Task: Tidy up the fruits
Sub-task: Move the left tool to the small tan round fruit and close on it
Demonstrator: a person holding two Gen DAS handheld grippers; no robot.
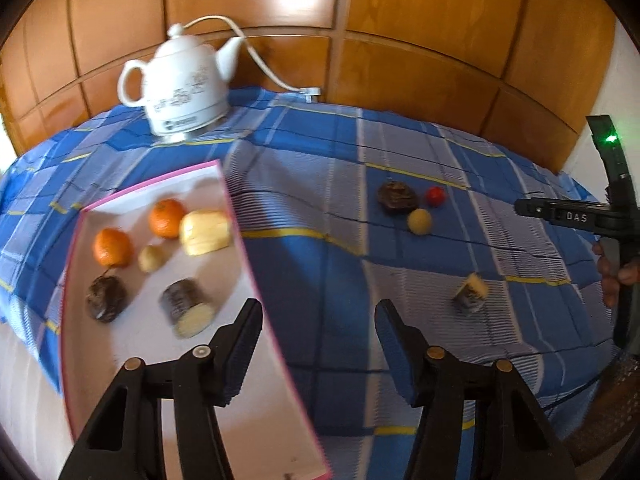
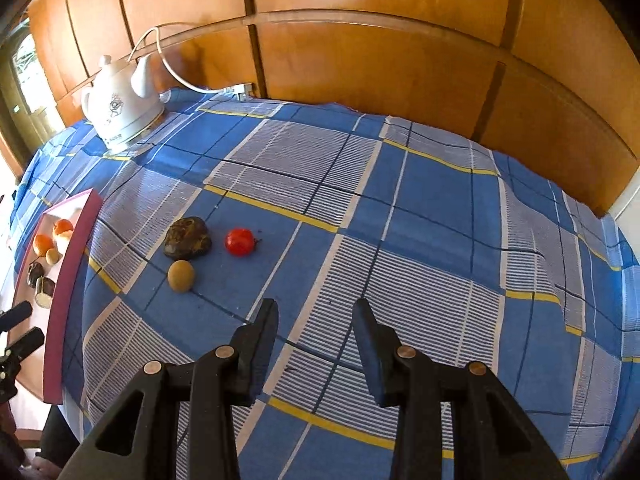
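A pink-rimmed white tray (image 1: 236, 216) lies on the left of the blue checked cloth. It holds two oranges (image 1: 113, 247), a small tan fruit, a pale yellow fruit (image 1: 205, 232), a dark round fruit (image 1: 106, 298) and a dark cut piece (image 1: 187, 307). On the cloth lie a dark fruit (image 2: 187, 238), a red fruit (image 2: 240, 241), a tan round fruit (image 2: 181, 276) and a cut piece (image 1: 471, 293). My left gripper (image 1: 318, 326) is open and empty over the tray's right edge. My right gripper (image 2: 316, 326) is open and empty above the cloth.
A white teapot-style kettle (image 1: 186, 88) with a cord stands at the back left of the table. Wooden panelling runs behind the table. The tray also shows in the right wrist view (image 2: 66, 292) at the far left.
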